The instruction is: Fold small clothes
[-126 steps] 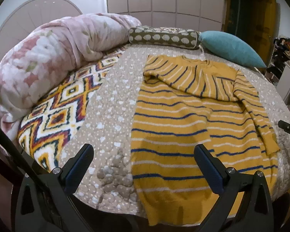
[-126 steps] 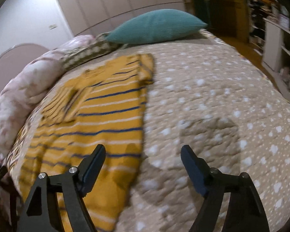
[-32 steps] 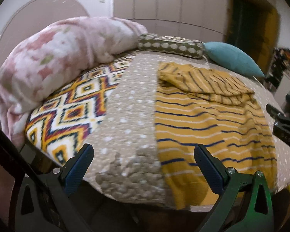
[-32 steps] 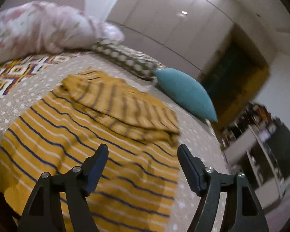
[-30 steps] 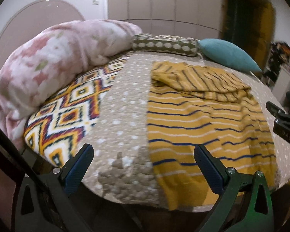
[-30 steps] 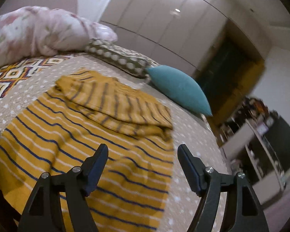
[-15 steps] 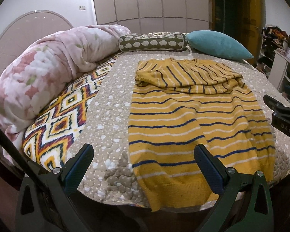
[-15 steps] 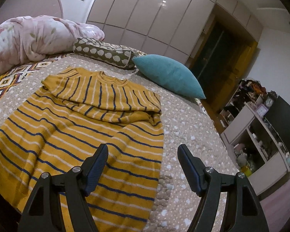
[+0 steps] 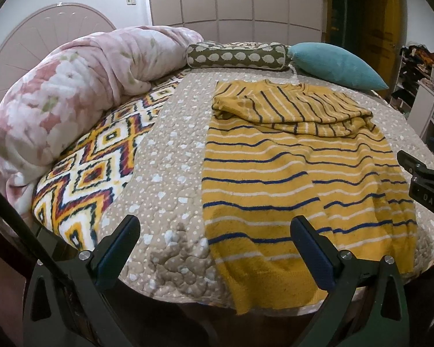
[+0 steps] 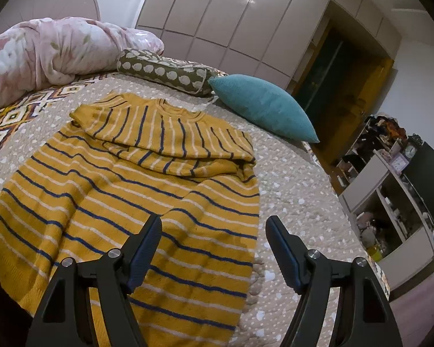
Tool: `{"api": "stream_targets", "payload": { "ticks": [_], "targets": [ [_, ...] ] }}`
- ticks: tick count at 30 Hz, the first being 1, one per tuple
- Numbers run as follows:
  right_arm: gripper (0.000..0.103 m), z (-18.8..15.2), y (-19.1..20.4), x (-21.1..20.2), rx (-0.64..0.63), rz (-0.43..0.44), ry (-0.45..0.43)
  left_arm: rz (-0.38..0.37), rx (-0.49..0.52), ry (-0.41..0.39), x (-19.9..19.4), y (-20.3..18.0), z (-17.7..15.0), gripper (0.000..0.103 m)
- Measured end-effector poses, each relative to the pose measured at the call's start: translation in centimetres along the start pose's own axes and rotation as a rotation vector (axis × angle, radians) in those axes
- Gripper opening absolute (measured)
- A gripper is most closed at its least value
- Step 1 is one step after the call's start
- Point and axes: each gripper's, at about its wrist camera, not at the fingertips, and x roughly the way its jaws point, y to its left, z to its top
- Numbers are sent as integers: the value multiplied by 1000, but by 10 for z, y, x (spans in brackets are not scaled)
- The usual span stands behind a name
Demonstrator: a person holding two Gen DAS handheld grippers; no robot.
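Observation:
A yellow sweater (image 9: 298, 173) with blue and white stripes lies flat on the bed, both sleeves folded across its chest near the collar. It also shows in the right wrist view (image 10: 136, 196). My left gripper (image 9: 214, 243) is open and empty, held above the bed's near edge by the sweater's lower left hem. My right gripper (image 10: 214, 240) is open and empty, above the sweater's lower right part. The right gripper's body shows at the right edge of the left wrist view (image 9: 425, 179).
The bed has a beige dotted quilt (image 9: 170, 167) and a zigzag blanket (image 9: 95, 159). A pink floral duvet (image 9: 72, 92), a spotted bolster (image 9: 237, 56) and a teal pillow (image 9: 335, 65) lie at the far side. Shelves (image 10: 390, 202) stand to the right.
Both grippers have pulled back from the sleeves to the sweater's hem end, staying open. The right sleeve, hanging down the side 4 s ago, now lies folded across the chest.

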Motion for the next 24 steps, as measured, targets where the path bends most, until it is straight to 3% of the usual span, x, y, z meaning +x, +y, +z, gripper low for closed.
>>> {"api": "stream_targets", "payload": {
  "ticks": [12,24],
  "targets": [
    [79,-7,2,9,14,40,41,38,32,10,1,-5,-3,103],
    [80,-13,16,13,-7,79,66,50,16,68,13,3,-7,103]
  ]
}}
